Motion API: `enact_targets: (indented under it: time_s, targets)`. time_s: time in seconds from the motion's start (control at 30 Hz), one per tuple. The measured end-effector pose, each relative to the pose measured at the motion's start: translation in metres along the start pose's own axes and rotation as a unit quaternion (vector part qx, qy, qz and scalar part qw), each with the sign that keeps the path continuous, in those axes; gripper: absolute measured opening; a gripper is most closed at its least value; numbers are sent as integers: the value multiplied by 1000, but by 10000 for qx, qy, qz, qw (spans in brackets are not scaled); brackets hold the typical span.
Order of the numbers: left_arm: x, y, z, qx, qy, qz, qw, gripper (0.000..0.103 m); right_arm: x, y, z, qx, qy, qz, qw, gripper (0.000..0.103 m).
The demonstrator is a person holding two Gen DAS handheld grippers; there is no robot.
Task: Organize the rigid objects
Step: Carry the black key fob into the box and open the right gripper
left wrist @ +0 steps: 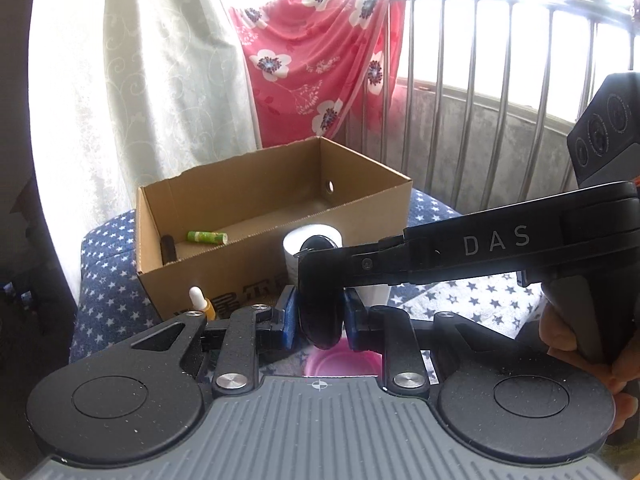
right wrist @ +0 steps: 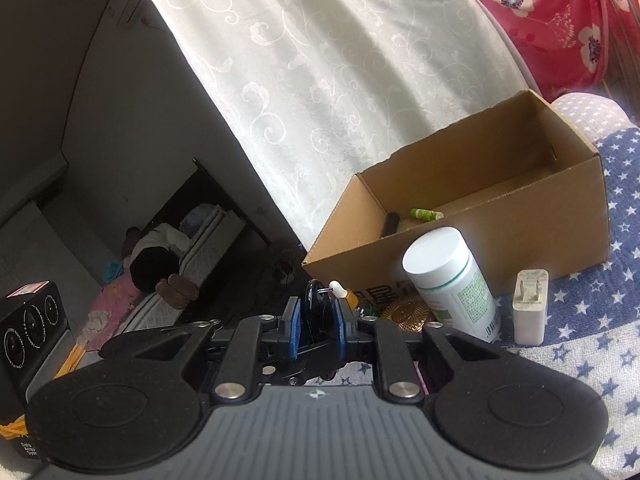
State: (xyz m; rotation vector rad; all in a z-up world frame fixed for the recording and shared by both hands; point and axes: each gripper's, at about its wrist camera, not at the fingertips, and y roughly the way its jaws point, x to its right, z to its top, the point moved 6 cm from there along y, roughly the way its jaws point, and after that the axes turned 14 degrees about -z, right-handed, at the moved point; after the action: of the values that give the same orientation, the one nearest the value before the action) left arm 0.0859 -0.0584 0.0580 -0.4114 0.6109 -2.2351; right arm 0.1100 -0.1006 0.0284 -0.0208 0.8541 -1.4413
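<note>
Gripping same black object, both claws; identity unclear.

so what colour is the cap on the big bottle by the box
White, on the bottle in front of the cardboard box; clearest in the right wrist view.

Black linkages, blue jaws, silver screws, "DAS" lettering.
</note>
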Motion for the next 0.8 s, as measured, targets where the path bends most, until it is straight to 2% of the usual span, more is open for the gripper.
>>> enact_targets:
  time_s: [0.2, 0.33, 0.57, 0.8]
  targets:
    - [-27, -8, 38, 193, 18, 175, 9997, 23, -28, 11, 50, -19, -424, 197, 9989, 19]
    - [-58, 7, 63, 1, -237, 163, 9996, 23, -32, 37, 83, -322, -496, 264, 9979, 19]
    - [-120, 73, 82, -688, -858, 122, 9939, 23, -17, 126, 120, -1336, -527, 3, 9896, 18]
    - [-172, 138, 67, -1422, -1445, 102, 9792, 23, 18, 220, 123, -2446, -553, -388, 9673, 17]
